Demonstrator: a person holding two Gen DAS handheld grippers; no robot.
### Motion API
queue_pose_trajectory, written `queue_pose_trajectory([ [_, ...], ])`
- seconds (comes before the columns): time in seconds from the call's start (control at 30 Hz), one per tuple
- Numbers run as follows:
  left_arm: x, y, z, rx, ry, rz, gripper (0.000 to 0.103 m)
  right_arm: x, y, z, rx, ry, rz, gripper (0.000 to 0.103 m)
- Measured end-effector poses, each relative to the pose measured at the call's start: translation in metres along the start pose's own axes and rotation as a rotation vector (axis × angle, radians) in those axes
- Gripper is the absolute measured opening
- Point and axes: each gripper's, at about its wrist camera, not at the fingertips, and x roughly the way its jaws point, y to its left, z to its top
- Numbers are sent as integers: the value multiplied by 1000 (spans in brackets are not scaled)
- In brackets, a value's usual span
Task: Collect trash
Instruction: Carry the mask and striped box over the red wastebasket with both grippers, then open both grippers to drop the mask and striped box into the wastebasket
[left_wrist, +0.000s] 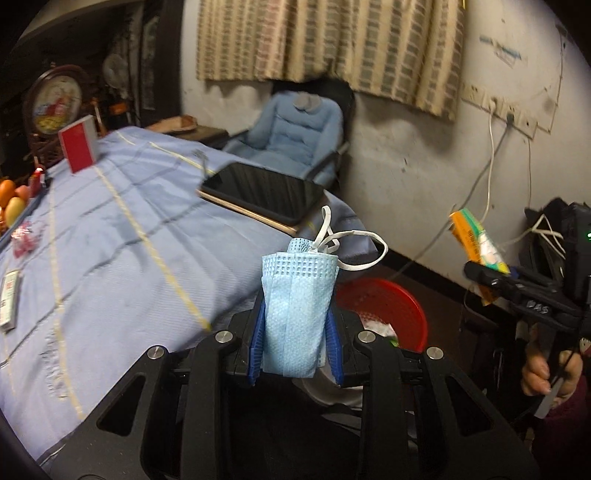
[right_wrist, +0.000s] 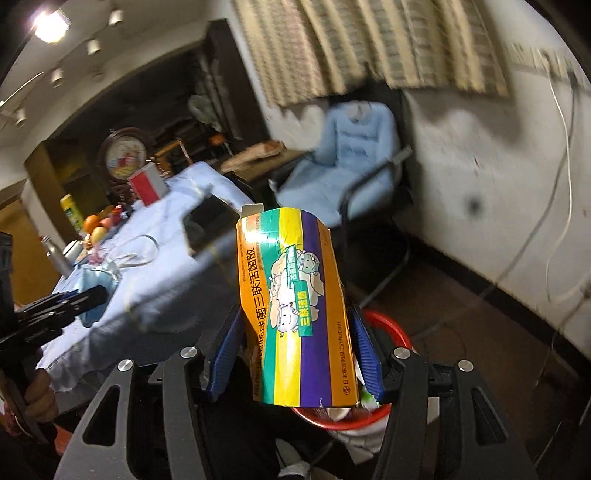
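Observation:
My left gripper (left_wrist: 295, 332) is shut on a crumpled blue face mask (left_wrist: 295, 306), whose white ear loops stick up above the blue pads. A red basket (left_wrist: 384, 310) stands on the floor just beyond it, with some trash inside. My right gripper (right_wrist: 295, 339) is shut on a flattened orange, yellow, green and purple medicine box (right_wrist: 295, 306), held upright between the blue pads. The red basket (right_wrist: 391, 328) shows below and behind that box. In the left wrist view the right gripper (left_wrist: 480, 266) appears at the right with the box (left_wrist: 476, 236); the left gripper (right_wrist: 92, 295) shows at the left of the right wrist view.
A table with a light blue cloth (left_wrist: 110, 240) carries a black tablet (left_wrist: 262, 192), a red box (left_wrist: 77, 144), fruit (left_wrist: 11, 199) and small items. A blue padded chair (left_wrist: 291, 129) stands by the white wall. Cables (left_wrist: 487, 177) hang from a wall socket.

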Motion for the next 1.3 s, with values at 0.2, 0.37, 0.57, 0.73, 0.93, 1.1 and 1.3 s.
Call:
queue_pose_trajectory([
  [0.2,42,-21,2,40,79,-44,30,66,-35,-30,59,115,-102,66],
  [0.37,67,-40,4,85,128,-56,30,79,-57,-37,140,124,-54,72],
  [0.57,92,-68,7,144,175,-95,30,57,-79,-35,165,40,-88,76],
  [0.73,118,-98,8,205,222,-134,31,49,-97,-26,196,9,-95,77],
  [0.93,148,-124,10,244,271,-156,47,46,-108,-27,213,5,-100,77],
  [1.1,152,-125,10,254,256,-106,75,47,-109,-28,203,7,-111,77],
  [1.3,145,-109,17,208,238,-82,79,44,-105,-27,202,0,-93,77],
])
